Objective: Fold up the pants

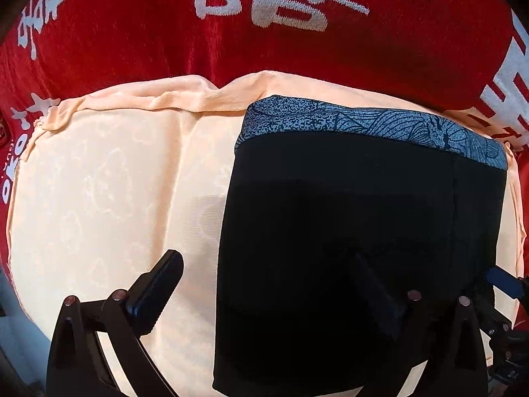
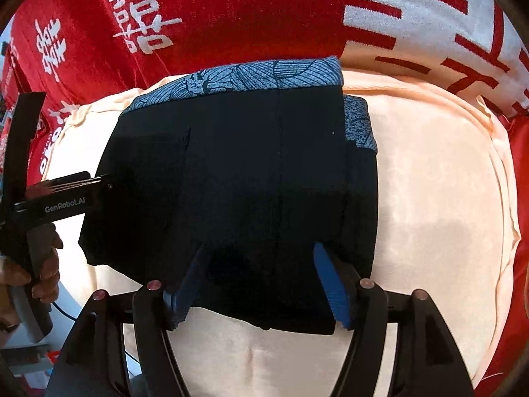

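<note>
Gaping wide, both tongs [image 1: 264,284] [image 2: 261,278] over folded pants [image 2: 231,182]

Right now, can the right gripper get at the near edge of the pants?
Probably yes. The right gripper is open, its fingers either side of the near edge of the black pants, nothing between. The left gripper sits off at the pants' left side.

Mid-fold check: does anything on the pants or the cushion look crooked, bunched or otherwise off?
Slightly. In the right wrist view the folded black pants show a second patterned waistband strip sticking out past the top layer's right edge, so the layers are not squared. The peach cushion cover is also wrinkled along its far edge. Nothing looks damaged.
</note>
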`<state>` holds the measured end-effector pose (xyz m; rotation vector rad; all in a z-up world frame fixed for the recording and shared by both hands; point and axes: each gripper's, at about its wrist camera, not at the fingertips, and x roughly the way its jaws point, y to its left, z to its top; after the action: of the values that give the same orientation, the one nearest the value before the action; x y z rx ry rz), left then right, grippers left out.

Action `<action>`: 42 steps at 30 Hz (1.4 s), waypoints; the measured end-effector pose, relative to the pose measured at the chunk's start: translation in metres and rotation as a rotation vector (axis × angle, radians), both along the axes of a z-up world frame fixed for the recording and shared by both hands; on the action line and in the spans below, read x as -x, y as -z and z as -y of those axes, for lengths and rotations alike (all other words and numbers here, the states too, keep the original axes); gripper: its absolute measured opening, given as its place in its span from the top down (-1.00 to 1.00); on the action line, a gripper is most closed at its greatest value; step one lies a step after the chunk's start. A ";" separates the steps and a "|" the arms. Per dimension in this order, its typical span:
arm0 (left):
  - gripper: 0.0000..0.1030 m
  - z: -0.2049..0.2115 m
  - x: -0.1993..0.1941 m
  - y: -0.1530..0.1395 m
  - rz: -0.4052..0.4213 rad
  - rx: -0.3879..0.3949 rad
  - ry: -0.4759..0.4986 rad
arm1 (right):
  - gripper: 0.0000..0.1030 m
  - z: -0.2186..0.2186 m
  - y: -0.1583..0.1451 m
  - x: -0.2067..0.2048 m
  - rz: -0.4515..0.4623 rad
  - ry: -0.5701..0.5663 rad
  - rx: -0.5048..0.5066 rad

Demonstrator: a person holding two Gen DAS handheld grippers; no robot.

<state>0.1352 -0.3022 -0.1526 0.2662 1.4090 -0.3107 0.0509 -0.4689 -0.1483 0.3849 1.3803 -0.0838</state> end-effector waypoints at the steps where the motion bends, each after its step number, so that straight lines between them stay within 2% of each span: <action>1: -0.97 0.002 0.000 -0.001 0.001 -0.003 0.001 | -0.37 0.001 -0.001 0.000 0.002 0.007 -0.008; 13: -0.97 0.023 0.004 -0.005 0.000 -0.031 0.001 | -0.38 0.043 -0.014 0.026 -0.013 0.166 -0.054; 20: -0.97 0.034 0.001 -0.003 0.004 -0.040 0.005 | -0.38 0.060 -0.007 0.038 -0.054 0.199 -0.057; 28: -0.97 0.033 -0.004 -0.002 -0.017 -0.030 0.016 | -0.38 0.066 -0.002 0.043 -0.057 0.205 -0.101; 31: -0.97 0.025 -0.010 -0.005 -0.051 0.001 0.029 | -0.38 0.072 0.000 0.044 -0.053 0.216 -0.132; 38: -0.97 0.008 -0.027 -0.017 -0.113 0.169 0.047 | -0.38 0.084 0.008 0.047 -0.044 0.242 -0.224; 42: -0.97 -0.006 -0.044 -0.011 -0.210 0.257 0.041 | -0.38 0.095 0.012 0.044 -0.021 0.271 -0.289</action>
<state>0.1789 -0.2962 -0.1411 0.0523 1.5525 -0.5613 0.0070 -0.5636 -0.1601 0.8142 1.3576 -0.1119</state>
